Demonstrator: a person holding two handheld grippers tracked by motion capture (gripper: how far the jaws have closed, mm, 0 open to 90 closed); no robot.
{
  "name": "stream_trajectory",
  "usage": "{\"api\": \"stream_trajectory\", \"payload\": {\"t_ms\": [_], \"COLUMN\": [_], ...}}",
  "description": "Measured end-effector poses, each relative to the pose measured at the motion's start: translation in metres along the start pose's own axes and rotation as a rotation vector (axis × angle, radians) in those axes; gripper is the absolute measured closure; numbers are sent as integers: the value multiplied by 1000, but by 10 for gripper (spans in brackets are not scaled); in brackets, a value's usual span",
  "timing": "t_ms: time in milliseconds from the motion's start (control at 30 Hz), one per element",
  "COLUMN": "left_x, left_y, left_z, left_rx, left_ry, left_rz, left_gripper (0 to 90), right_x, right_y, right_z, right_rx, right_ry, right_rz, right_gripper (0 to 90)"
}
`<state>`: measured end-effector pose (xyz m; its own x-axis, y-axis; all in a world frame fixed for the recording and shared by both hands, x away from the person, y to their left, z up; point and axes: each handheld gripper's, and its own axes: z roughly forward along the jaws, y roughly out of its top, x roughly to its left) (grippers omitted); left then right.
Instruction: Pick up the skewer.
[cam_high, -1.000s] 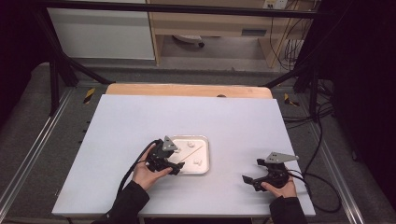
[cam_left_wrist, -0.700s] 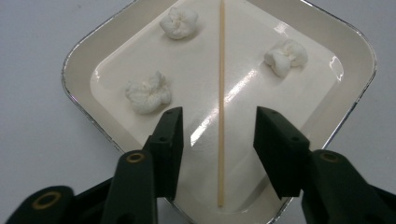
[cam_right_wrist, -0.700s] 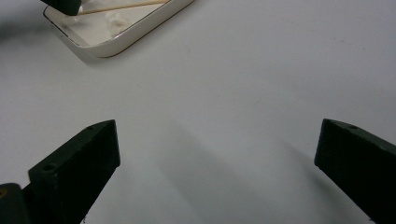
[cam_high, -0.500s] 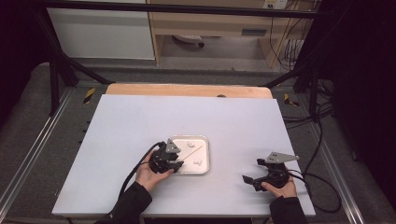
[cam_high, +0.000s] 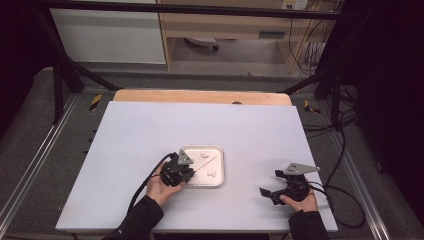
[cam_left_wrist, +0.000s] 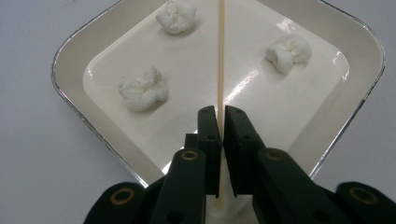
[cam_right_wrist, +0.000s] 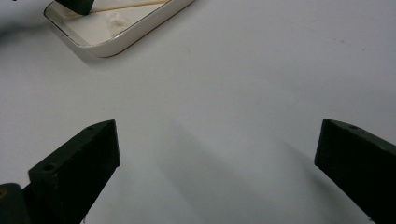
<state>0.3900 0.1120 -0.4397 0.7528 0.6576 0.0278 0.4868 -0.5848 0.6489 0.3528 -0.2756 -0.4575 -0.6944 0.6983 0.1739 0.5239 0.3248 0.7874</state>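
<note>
Your left tongs (cam_left_wrist: 220, 122) are pinching a thin wooden skewer (cam_left_wrist: 221, 56), the jaws having just been closing until the stick sits clamped between them. In the high view those left tongs (cam_high: 184, 176) sit at the near left corner of the white tray (cam_high: 220, 176), with your left hand (cam_high: 161, 186) behind them and the cable trailing back along your sleeve. Your right tongs (cam_right_wrist: 217, 163) are spread wide with nothing between the jaws, held low over the bare white table (cam_right_wrist: 243, 74); in the high view the right tongs (cam_high: 274, 192) are well apart from the tray, near the table's front right.

Beyond the left jaws, the skewer runs straight away from you across the tray floor. Three white marshmallows lie in the tray: the nearest marshmallow (cam_left_wrist: 142, 88) is to the left of the skewer, a second marshmallow (cam_left_wrist: 288, 52) lies to its right, and the farthest marshmallow (cam_left_wrist: 176, 15) sits left of the stick near the far rim. None of them touches the skewer. Farther off, a wooden strip (cam_high: 200, 96) borders the table's far edge.
</note>
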Motion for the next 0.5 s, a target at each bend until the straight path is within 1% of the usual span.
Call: {"api": "stream_trajectory", "payload": {"t_ms": [67, 233, 467, 500], "left_x": [0, -1, 1, 2], "left_y": [0, -1, -3, -3], "left_z": [0, 0, 0, 0], "left_rx": [1, -2, -17, -23], "left_ry": [2, 1, -10, -17], "left_rz": [-4, -6, -19, -23], "left_gripper": [871, 880, 887, 888], "right_x": [0, 0, 0, 0], "right_y": [0, 0, 0, 0], "right_z": [0, 0, 0, 0], "right_rx": [-1, 0, 1, 0], "right_ry": [2, 0, 2, 3], "right_rz": [3, -1, 2, -3], "right_gripper": [8, 8, 8, 8]}}
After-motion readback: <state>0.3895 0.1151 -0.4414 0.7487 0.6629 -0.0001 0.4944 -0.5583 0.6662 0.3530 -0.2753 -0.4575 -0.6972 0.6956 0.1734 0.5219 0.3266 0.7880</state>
